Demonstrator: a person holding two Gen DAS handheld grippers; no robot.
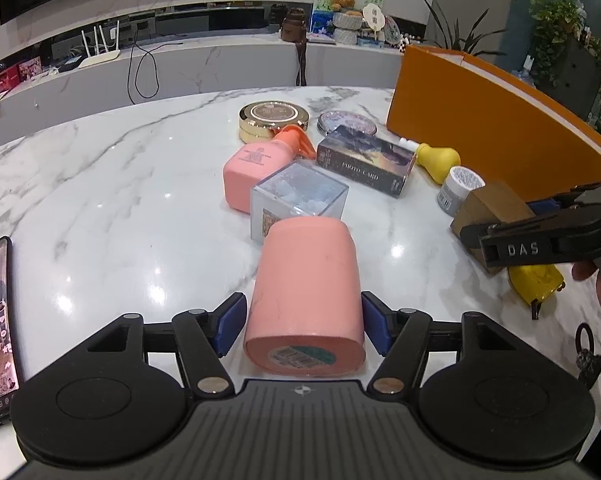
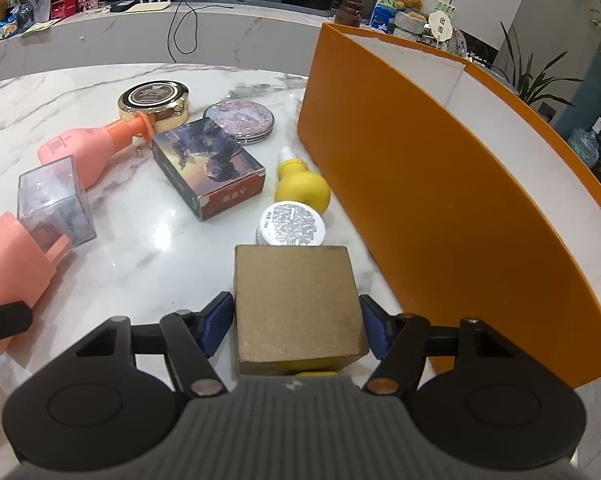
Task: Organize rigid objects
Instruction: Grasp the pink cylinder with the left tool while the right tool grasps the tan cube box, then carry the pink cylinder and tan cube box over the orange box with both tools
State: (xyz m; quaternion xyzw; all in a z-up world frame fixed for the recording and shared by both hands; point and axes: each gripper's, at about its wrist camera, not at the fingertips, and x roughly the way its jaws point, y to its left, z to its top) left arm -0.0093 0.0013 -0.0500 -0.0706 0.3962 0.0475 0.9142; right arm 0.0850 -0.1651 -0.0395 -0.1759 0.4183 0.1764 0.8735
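Left wrist view showed the left gripper point(image 1: 302, 326) clamping a lying pink plastic bottle point(image 1: 306, 300). The right gripper point(image 2: 296, 326) pinched a brown cardboard cube point(image 2: 296, 304); I judged both needed level lifts toward the orange box point(image 2: 440, 184) beside them.

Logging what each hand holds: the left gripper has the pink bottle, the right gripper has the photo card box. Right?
Not quite. The left gripper does hold the pink bottle, but the right wrist view shows the right gripper closed on the brown cardboard box; the photo card box lies on the table.
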